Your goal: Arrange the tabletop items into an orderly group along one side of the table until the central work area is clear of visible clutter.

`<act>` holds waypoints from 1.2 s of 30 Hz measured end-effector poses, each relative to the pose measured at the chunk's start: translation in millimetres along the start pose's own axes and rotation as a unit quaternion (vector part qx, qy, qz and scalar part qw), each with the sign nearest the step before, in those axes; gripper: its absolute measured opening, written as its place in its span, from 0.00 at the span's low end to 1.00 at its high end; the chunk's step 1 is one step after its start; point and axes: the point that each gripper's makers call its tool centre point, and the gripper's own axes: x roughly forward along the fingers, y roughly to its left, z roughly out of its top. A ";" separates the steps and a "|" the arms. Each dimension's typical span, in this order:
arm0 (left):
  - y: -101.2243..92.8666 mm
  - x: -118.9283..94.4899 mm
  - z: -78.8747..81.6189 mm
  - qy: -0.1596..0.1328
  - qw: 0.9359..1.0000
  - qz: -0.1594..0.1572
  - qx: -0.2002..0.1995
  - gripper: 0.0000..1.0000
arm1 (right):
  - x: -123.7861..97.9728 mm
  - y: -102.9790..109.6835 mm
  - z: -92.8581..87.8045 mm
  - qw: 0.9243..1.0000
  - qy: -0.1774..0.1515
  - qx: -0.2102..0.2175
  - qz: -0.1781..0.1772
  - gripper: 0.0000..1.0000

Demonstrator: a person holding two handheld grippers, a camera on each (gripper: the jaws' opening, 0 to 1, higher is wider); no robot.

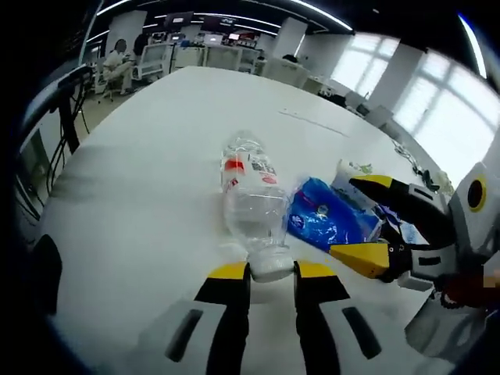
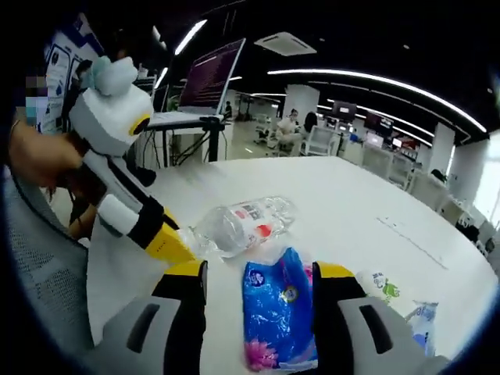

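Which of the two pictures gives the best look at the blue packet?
The right gripper view: the blue packet lies lengthwise between that gripper's open jaws, its printed face plain to see. In the left gripper view the packet sits off to the side beside the plastic bottle, partly hidden by the other gripper.

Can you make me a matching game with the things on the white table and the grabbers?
Things:
1. bottle
2. blue packet
3. left gripper
4. right gripper

States:
A. jaws on either side of the blue packet
B. clear, lying on its side
C. flat on the table beside the bottle
D. jaw tips at the bottle's cap end

Pairs: 1-B, 2-C, 3-D, 4-A
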 end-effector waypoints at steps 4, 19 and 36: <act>1.4 -5.1 6.4 -0.009 1.000 0.008 0.008 0.17 | 9.9 4.9 -3.5 0.998 0.003 -0.061 0.017 0.57; 1.4 -18.3 14.5 -0.004 1.000 0.006 0.000 0.17 | 48.6 12.5 15.9 0.979 -0.055 -0.194 0.036 0.61; 2.2 -28.5 25.9 0.002 1.000 0.008 0.019 0.17 | 71.6 31.5 31.6 0.942 -0.078 -0.321 0.066 0.46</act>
